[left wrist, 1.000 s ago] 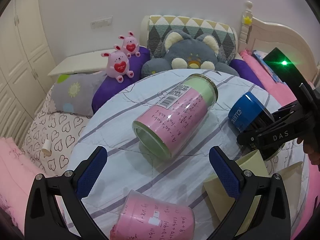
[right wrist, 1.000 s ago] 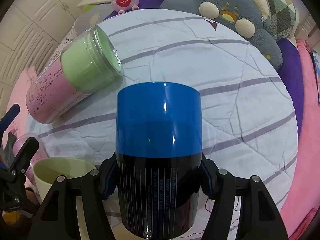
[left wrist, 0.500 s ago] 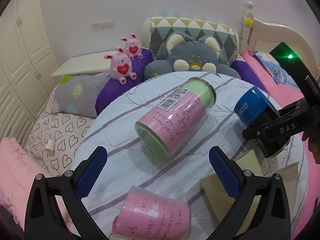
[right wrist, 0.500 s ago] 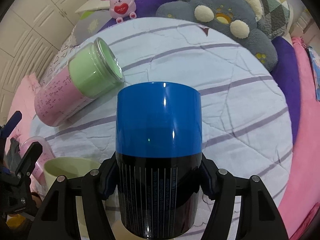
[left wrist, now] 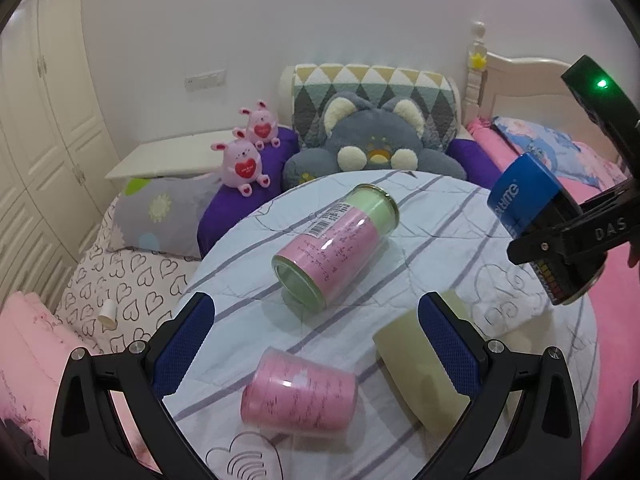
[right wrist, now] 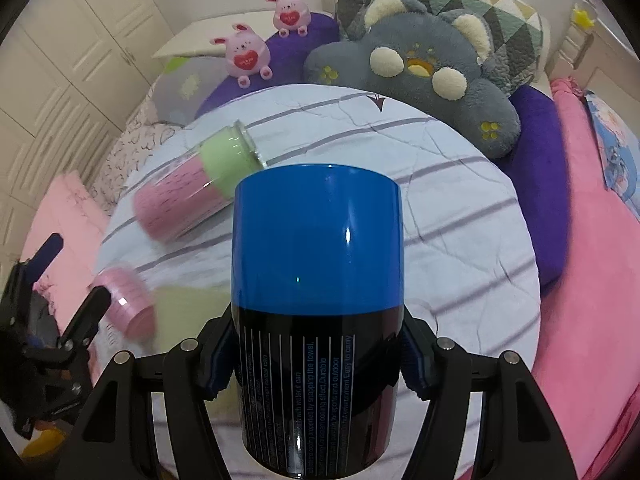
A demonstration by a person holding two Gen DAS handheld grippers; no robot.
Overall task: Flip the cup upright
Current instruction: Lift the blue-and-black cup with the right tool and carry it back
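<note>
My right gripper point(right wrist: 316, 354) is shut on a blue and black cup point(right wrist: 316, 280) and holds it tilted in the air above the round table; both show in the left wrist view, the gripper point(left wrist: 576, 236) at the right with the cup point(left wrist: 532, 208). My left gripper point(left wrist: 316, 332) is open and empty above the table's near side. A glass jar with pink and green lining point(left wrist: 336, 244) lies on its side mid-table. A pink cup point(left wrist: 300, 396) and a pale yellow-green cup point(left wrist: 416, 364) lie on their sides near the left gripper.
The round table point(left wrist: 460, 216) wears a white quilted cover with purple stripes. Behind it are a grey plush cushion point(left wrist: 372, 148), two pink plush bunnies point(left wrist: 244, 160), purple pillows and a bed headboard point(left wrist: 520, 76). White wardrobes point(left wrist: 36, 120) stand at left.
My left gripper has drawn back and up, so the pink and yellow-green cups show more fully. My right gripper has lifted the blue cup higher above the table.
</note>
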